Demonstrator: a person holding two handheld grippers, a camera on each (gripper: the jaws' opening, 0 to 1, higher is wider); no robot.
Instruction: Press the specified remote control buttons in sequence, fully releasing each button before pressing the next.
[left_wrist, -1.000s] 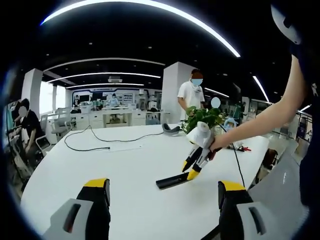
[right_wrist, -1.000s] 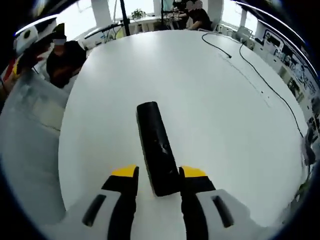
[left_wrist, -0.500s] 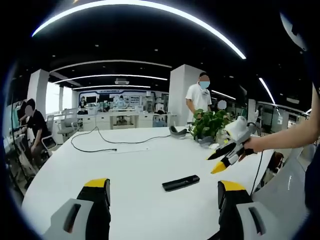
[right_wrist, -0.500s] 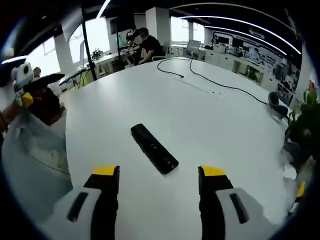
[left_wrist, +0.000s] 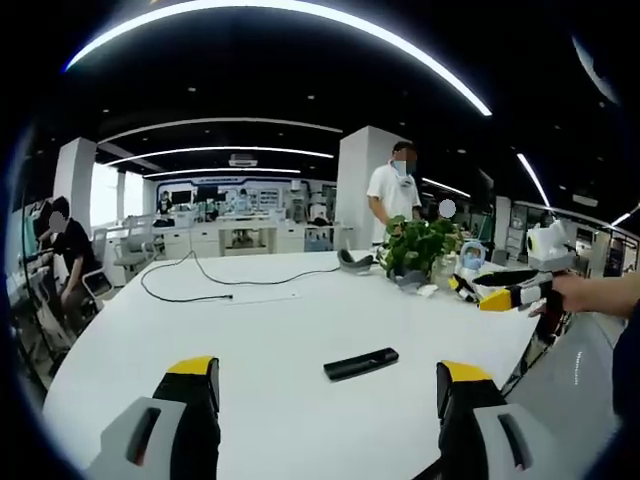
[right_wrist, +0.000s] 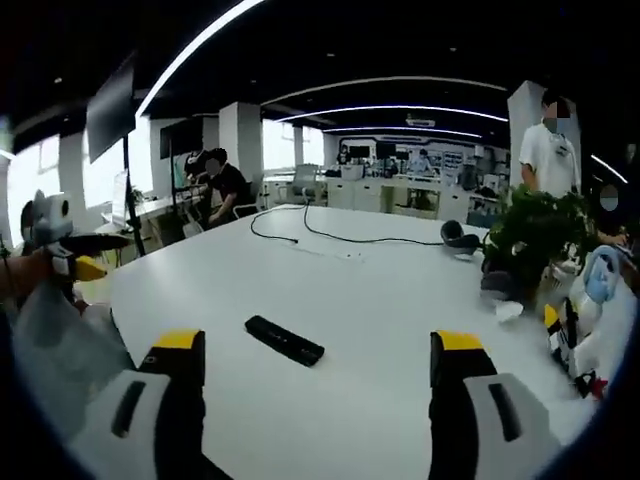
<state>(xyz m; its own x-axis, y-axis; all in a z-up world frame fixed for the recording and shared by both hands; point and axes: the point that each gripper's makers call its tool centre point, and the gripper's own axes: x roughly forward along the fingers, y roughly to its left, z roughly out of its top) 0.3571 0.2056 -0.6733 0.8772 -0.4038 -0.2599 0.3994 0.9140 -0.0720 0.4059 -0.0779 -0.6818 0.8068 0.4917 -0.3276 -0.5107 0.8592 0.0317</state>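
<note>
A wide white bench (left_wrist: 300, 330) with a rounded edge carries the black remote control (left_wrist: 361, 364), which lies flat on bare surface towards the near side, apart from everything else on the top. In the right gripper view the same remote control (right_wrist: 285, 340) lies ahead, between the two jaws and beyond their tips, touching neither.

The left hand-held gripper (left_wrist: 330, 385) has its yellow-tipped jaws spread wide with nothing between them, held above the bench short of the remote control. The right hand-held gripper (right_wrist: 320, 350) is likewise spread wide and empty. In the left gripper view the right hand-held gripper (left_wrist: 495, 295) shows at the right, held by a hand (left_wrist: 585, 295) out past the bench edge.

A black cable (left_wrist: 215, 280) trails across the far part of the bench, with a thin white strip lying beside it. A potted plant (left_wrist: 420, 250) stands near the far right rim, and dark headphones (left_wrist: 352, 261) lie just beside it.

The room is a large open office with a dark ceiling and long curved light strips (left_wrist: 270, 15). A white pillar (left_wrist: 352, 190) rises behind the bench, where a person in a white shirt (left_wrist: 392, 195) stands. A seated person (left_wrist: 60, 255) is at the left edge, by desks and chairs.
</note>
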